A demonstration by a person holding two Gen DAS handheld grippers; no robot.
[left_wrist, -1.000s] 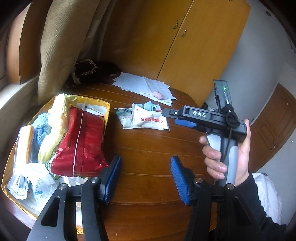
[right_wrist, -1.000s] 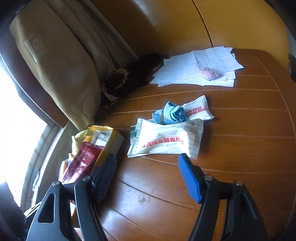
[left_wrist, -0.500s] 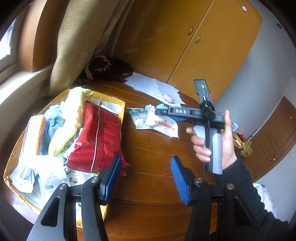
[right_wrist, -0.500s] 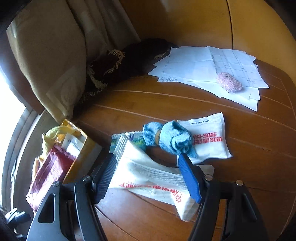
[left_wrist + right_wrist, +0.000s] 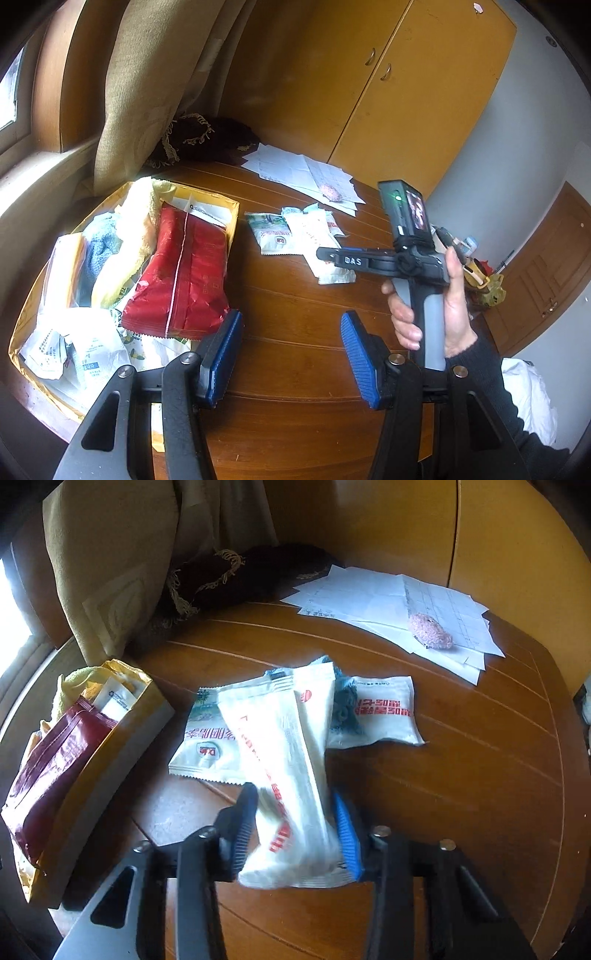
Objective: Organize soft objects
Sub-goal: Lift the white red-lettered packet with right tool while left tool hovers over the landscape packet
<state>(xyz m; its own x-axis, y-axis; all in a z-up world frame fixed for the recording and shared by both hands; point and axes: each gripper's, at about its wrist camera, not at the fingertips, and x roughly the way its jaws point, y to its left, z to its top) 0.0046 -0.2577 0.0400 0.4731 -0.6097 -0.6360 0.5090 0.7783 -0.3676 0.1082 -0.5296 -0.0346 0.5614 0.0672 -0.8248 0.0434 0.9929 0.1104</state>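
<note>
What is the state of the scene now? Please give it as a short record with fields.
right gripper: its fingers have just been closing, now pressed on the long white packet
left gripper: open, holds nothing, above the wooden table
yellow box: already holds the red packet and cloths
still on table: green-printed packet, blue cloth

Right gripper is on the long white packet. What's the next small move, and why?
Probably lift it clear. The right gripper has just been closing and now pinches the white packet, whose far end overlaps the blue cloth. The yellow box sits to its left.
</note>
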